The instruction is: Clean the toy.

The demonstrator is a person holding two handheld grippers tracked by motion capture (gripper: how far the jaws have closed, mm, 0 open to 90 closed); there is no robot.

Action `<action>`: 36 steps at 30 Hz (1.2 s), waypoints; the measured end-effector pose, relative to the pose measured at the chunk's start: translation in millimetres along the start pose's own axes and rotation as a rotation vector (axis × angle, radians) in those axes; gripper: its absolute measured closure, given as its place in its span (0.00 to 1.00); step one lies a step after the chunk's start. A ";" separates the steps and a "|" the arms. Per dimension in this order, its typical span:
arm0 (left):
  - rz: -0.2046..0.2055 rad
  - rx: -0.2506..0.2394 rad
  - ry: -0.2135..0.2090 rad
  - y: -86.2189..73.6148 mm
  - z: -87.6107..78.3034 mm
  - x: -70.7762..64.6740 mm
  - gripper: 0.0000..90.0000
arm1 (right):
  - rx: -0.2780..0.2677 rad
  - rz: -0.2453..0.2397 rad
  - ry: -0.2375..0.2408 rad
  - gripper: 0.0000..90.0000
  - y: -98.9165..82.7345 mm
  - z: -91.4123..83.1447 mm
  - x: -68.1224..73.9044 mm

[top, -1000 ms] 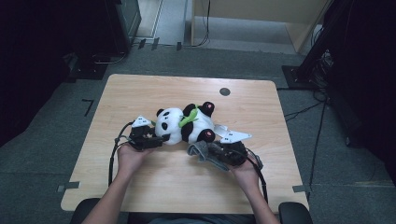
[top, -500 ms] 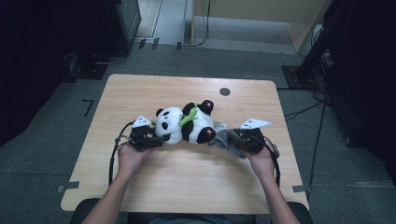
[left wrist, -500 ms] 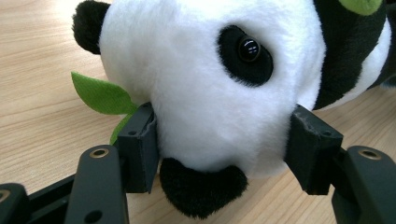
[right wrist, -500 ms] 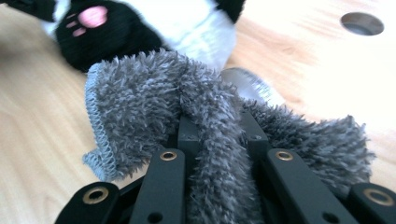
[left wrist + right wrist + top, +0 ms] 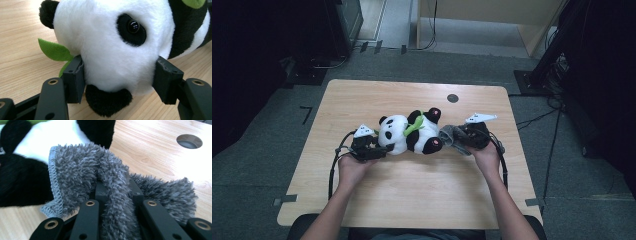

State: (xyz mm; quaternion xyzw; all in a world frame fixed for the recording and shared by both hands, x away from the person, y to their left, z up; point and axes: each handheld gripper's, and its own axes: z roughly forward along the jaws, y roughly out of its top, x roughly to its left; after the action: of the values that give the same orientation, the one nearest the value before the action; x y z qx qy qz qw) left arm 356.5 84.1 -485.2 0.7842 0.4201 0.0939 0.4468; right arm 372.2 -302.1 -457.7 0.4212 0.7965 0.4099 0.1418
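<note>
jaws of left gripper [image 5: 117, 82] clamp panda toy [image 5: 112, 45]; right gripper [image 5: 117, 202] pinches grey cloth [image 5: 75, 177]

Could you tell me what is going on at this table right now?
A person works on a plush panda lying on its side on the wooden table. The left claw clamps the panda's head between its jaws. The right claw is shut on a fluffy grey cloth, held right beside the panda's black foot, apparently for wiping the toy.
</note>
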 end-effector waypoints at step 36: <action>0.032 -0.013 0.025 -1.7 -0.6 -1.7 0.38 | -0.063 0.145 -0.170 0.85 -15.6 -14.1 -61.5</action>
State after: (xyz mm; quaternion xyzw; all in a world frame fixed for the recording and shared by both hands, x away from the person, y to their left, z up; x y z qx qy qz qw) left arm 354.1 83.6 -485.7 0.7867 0.4125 0.1135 0.4451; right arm 392.8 -362.9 -468.3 0.5065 0.7357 0.4066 0.1920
